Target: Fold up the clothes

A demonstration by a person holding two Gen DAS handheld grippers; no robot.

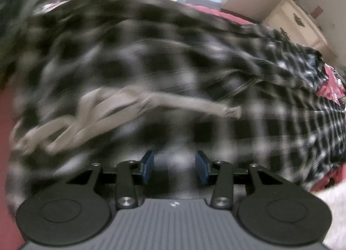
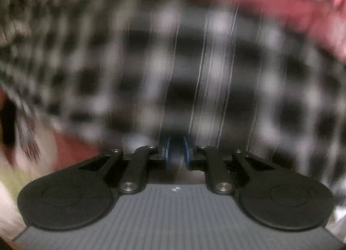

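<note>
Blur everywhere, and the plaid garment fills nearly the whole left wrist view: black, grey and white checks, mounded and rumpled, sharpest at the right edge where the pattern reads crisp and small. A pale beige strip of cloth runs across its middle, smeared, and what it is I cannot tell. Red bedding peeks out at the right, a cream cabinet sits upper right.

The left gripper sits at lower centre, its blue fingers standing apart with checked fabric lying in the gap; the pads don't look to be pressing on it.

In the right wrist view, the same plaid garment streaks past, red bedding in the upper right. The right gripper has its fingers nearly together; whether they pinch cloth, I cannot tell.
</note>
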